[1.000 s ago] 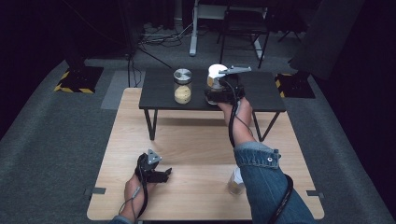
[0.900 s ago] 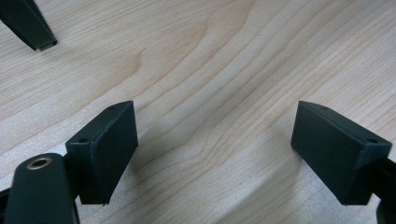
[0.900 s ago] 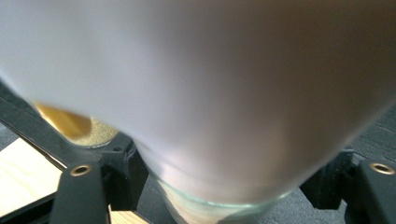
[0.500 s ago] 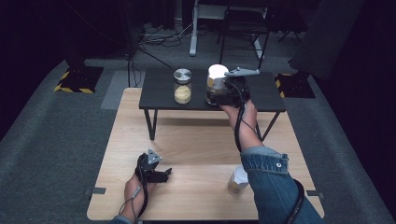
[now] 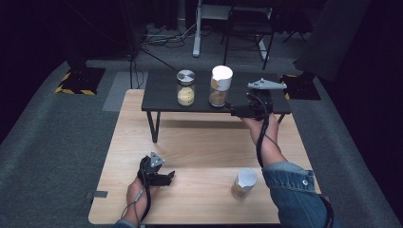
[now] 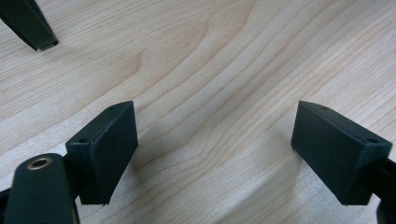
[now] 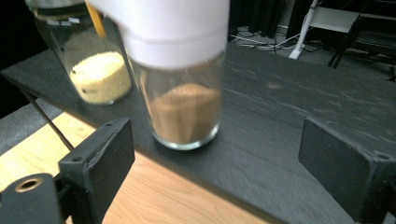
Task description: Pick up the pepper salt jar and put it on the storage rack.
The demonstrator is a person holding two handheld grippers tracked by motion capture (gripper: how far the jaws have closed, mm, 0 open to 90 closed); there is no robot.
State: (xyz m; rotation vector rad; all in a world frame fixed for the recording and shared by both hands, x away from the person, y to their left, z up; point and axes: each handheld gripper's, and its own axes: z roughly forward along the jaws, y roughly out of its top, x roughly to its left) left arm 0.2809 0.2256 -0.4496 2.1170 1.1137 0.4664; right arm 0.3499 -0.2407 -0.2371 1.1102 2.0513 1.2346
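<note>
A glass jar with a white lid (image 5: 220, 86) holds brown grains and stands upright on the low black table (image 5: 161, 95). My right gripper (image 5: 235, 111) hovers just right of it at the table's front edge. Its jaws have just been opening and nothing is between them. In the right gripper view the same jar (image 7: 183, 93) stands ahead of the open right gripper (image 7: 219, 158), apart from both pads. My left gripper (image 5: 169, 176) rests open on the wooden table (image 5: 199, 142), and the left gripper (image 6: 215, 154) has bare wood between its jaws.
A metal-lidded jar of yellow grains (image 5: 186, 88) stands left of the white-lidded one and also appears as the yellow-grain jar (image 7: 93, 70). Another white-lidded jar (image 5: 244, 183) stands on the wooden table near my right sleeve. A black table leg (image 6: 30, 23) is nearby. Chairs and cables lie beyond.
My right gripper has let go of the white-lidded jar and drawn away to the right. The jar stays standing on the black table. The left hand has kept still.
</note>
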